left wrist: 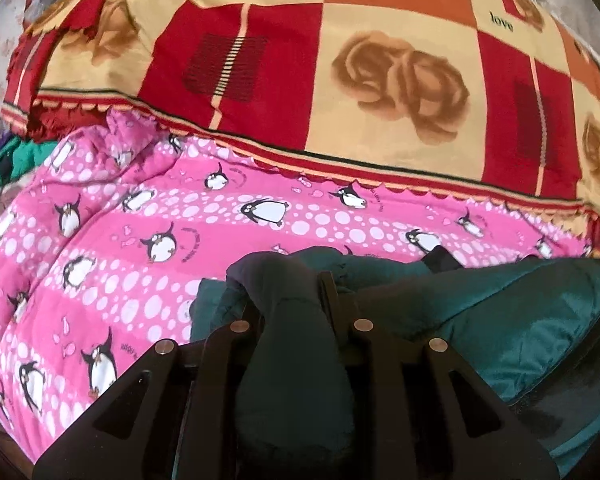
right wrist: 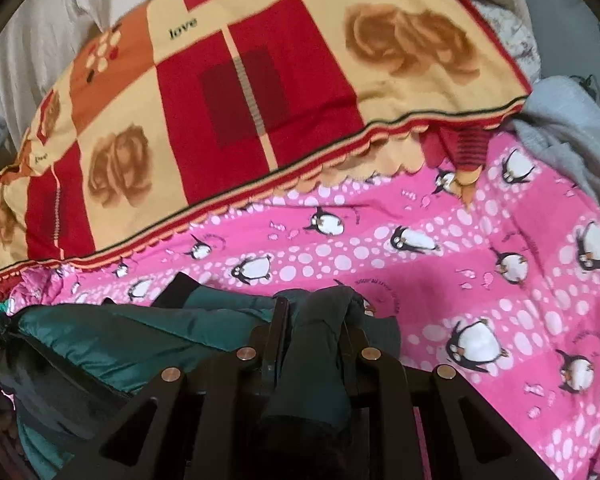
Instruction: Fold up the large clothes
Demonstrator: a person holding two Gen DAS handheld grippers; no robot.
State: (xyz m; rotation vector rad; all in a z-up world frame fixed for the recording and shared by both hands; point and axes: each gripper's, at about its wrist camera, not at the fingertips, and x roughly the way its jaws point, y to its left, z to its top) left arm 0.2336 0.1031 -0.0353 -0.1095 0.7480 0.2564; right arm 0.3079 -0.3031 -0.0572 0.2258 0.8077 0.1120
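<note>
A dark teal padded jacket (left wrist: 500, 320) lies bunched at the near edge of the bed, on a pink penguin-print sheet (left wrist: 140, 248). My left gripper (left wrist: 290, 292) is shut on a thick fold of the jacket at its left end; the fabric bulges between and behind the fingers. The jacket also shows in the right wrist view (right wrist: 120, 332), spreading to the left. My right gripper (right wrist: 314, 312) is shut on a fold at the jacket's right end. The fingertips of both grippers are partly hidden by fabric.
A red, orange and cream rose-patterned blanket (left wrist: 380, 80) covers the far half of the bed and shows in the right wrist view (right wrist: 240, 92). A grey garment (right wrist: 572, 128) lies at the right. Green and purple clothes (left wrist: 8, 160) lie at the left edge.
</note>
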